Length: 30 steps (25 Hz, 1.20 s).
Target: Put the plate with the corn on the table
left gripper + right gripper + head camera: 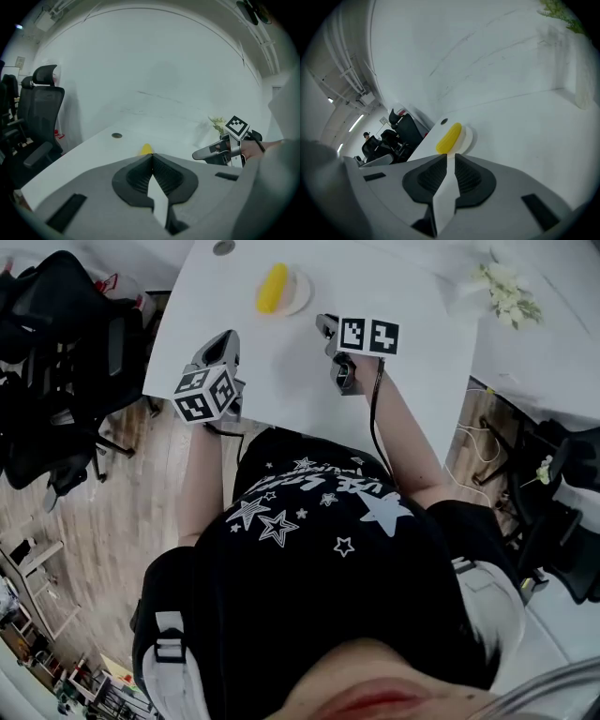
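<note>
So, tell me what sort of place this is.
Most likely an office or lab workspace: black swivel chairs stand on a wood-look floor beside a white table with a cable grommet.

Black shirt (319, 521) with white stars; the grey left tool (227, 337) and right tool (324, 324) bear black-and-white marker cubes (368, 336).

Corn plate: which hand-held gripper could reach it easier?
Probably the right hand-held gripper: the plate with corn sits close, straight ahead of its slightly parted jaws. The left hand-held gripper is shut and farther off.
</note>
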{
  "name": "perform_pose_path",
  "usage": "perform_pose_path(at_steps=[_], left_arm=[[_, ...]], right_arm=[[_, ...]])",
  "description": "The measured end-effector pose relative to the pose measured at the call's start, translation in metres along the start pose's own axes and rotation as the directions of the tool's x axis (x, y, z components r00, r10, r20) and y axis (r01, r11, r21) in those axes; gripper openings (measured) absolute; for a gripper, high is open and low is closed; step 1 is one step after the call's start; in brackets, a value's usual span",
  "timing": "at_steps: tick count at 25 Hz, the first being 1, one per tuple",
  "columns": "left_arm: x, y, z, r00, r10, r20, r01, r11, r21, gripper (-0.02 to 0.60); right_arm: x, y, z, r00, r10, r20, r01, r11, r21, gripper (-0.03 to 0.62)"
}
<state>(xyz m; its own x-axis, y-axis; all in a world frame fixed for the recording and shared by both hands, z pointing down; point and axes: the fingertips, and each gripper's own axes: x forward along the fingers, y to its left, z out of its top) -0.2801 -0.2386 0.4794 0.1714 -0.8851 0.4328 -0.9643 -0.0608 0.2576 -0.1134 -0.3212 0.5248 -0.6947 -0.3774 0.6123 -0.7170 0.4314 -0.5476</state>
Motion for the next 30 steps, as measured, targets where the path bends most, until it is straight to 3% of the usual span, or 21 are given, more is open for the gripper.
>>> perform_pose_path(at_steps=[12, 18, 30], left_arm=[[-0.067, -0.056, -0.03, 0.992, 0.107, 0.068, -0.104, 0.993, -0.051, 0.006], [-0.101, -0.098, -0.062, 0.986, 0.149, 0.072, -0.144, 0.987, -0.078, 0.006], [-0.177, -0.143, -0.134, 0.961, 0.272, 0.056, -0.259, 0.951, -0.169, 0.006]], right_arm=[[-0.063, 0.016, -0.026, 0.992, 0.121, -0.017, -0.122, 0.985, -0.122, 0.011], [-0.102, 0.02, -0.059, 0.969, 0.242, -0.05, -0.247, 0.961, -0.126, 0.006], [-0.148, 0.004, -0.12, 0.943, 0.308, -0.128, -0.324, 0.935, -0.14, 0.006]])
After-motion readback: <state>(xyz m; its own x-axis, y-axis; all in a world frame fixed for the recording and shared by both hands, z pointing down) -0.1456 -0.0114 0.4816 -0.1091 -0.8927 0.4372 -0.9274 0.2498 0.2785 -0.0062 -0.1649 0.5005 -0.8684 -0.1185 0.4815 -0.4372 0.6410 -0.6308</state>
